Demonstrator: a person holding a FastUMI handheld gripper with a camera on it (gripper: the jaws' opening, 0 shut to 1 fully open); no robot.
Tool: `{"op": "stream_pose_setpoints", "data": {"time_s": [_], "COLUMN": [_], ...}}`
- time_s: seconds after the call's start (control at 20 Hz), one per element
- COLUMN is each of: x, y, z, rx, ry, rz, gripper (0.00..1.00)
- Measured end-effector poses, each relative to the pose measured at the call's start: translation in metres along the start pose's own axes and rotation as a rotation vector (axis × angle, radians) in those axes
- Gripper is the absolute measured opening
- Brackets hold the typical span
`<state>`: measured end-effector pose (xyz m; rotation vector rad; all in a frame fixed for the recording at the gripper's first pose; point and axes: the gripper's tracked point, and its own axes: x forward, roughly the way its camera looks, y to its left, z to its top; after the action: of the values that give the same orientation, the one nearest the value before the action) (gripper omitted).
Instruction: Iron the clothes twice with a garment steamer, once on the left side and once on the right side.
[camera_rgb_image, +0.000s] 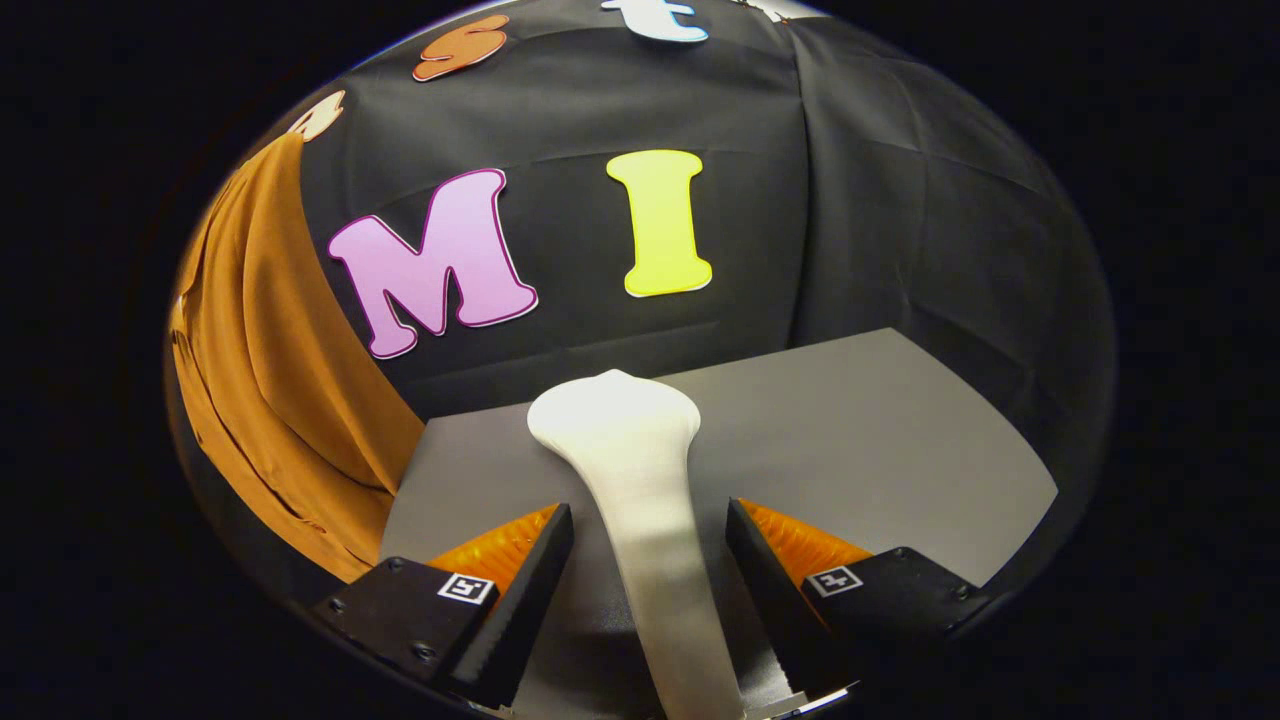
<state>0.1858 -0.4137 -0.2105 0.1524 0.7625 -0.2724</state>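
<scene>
The jaws (650, 560) stand wide, gripping nothing, with the white garment steamer (640, 500) lying on the grey surface (860, 440) between them, its broad head just beyond. It looks rigid, smooth and fairly light; the slim handle offers the best hold. The orange garment (270, 400) hangs well beyond, leftward.

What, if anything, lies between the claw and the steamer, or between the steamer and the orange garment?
Nothing visible. The white garment steamer lies between the open claw's fingers with gaps on both sides. Bare grey table separates it from the orange garment hanging beyond the table's edge.
</scene>
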Motion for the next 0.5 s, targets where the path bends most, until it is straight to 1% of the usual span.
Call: {"op": "stream_pose_setpoints", "data": {"time_s": [0.05, 0.15, 0.2, 0.25, 0.3, 0.4, 0.45, 0.5], "x": [0.003, 0.008, 0.009, 0.012, 0.005, 0.009, 0.005, 0.001], "y": [-0.002, -0.005, -0.003, -0.003, -0.001, 0.001, 0.001, 0.000], "z": [-0.002, -0.005, -0.006, -0.008, -0.007, -0.008, -0.005, -0.002], "rx": [0.002, -0.001, -0.005, -0.012, -0.022, -0.045, -0.050, -0.052], "ry": [0.013, 0.036, 0.044, 0.055, 0.059, 0.055, 0.042, 0.024], "rz": [-0.002, -0.005, -0.008, -0.012, -0.013, 0.003, 0.007, 0.009], "gripper": [0.96, 0.88, 0.76, 0.71, 0.59, 0.52, 0.52, 0.47]}}
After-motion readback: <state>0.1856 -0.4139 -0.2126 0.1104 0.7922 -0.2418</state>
